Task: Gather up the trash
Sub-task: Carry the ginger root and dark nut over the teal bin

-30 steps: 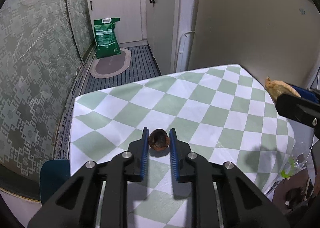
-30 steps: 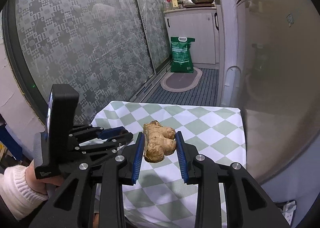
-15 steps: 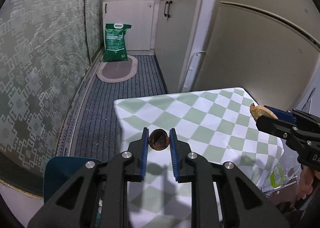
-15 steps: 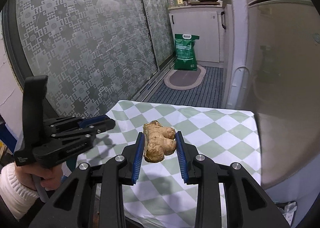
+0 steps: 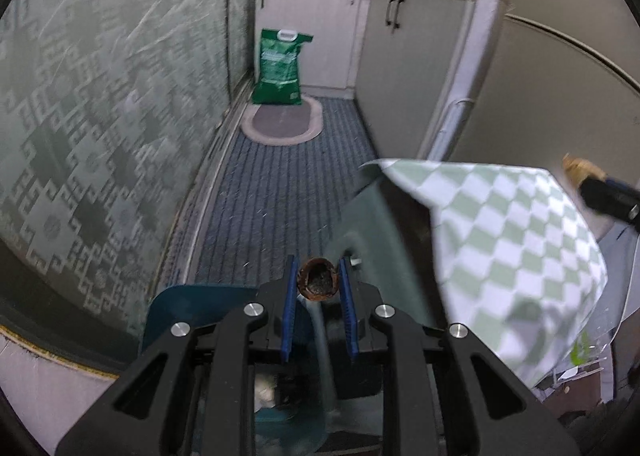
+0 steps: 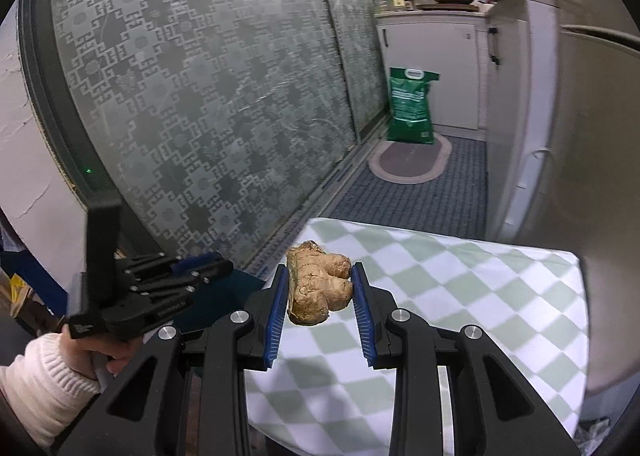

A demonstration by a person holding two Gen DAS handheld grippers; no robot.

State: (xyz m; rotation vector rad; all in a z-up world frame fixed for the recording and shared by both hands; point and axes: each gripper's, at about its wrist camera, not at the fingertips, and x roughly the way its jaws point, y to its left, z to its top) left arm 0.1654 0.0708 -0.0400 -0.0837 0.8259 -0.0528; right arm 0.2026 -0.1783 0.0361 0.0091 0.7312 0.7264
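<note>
Fingers of my left gripper (image 5: 318, 283) pinched a brown shell (image 5: 317, 285); my right gripper (image 6: 320, 296) clamped ginger (image 6: 319, 288). Below the left fingers sat a blue bin (image 5: 192, 316). Releasing off-centre risked the shell dropping beside it.

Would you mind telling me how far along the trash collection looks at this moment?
Done: both pieces are picked up. In hand: the left claw grips a brown nutshell off the table's edge, over a blue bin; the right claw grips a ginger piece above the checkered tablecloth. Left: neither piece has been dropped yet.
</note>
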